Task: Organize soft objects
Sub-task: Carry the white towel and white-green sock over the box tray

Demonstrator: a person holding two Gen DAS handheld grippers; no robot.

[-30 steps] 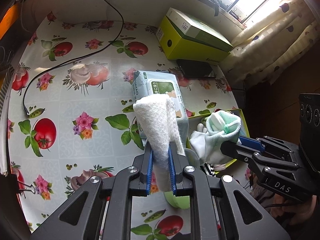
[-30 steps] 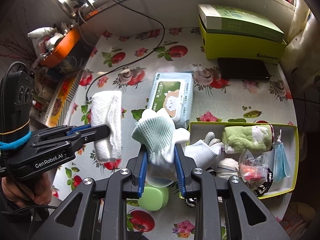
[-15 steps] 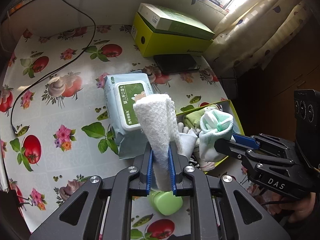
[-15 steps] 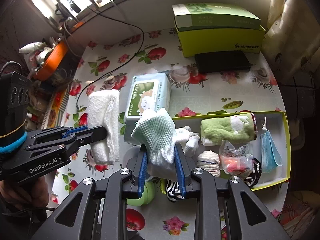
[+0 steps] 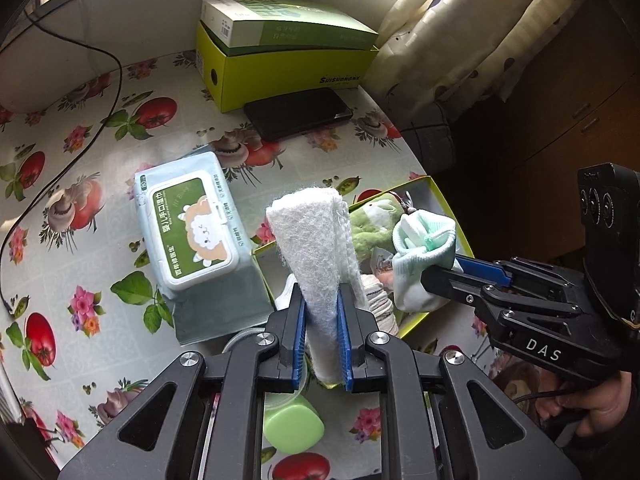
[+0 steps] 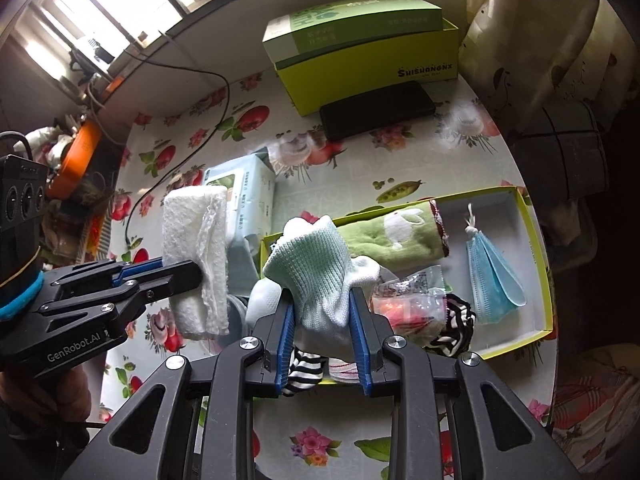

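Left claw (image 5: 322, 336) clamps folded towel (image 5: 316, 256), long axis upright | right claw (image 6: 322, 332) clamps glove (image 6: 316, 264), cuff up

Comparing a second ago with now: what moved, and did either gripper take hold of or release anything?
Both grippers swung sideways toward the yellow tray, so it now sits more centrally under them. Nothing was grabbed or let go: the left gripper still clamps the white towel, and the right gripper still clamps the mint-green glove. The wipes pack and the tray's contents lie as before.
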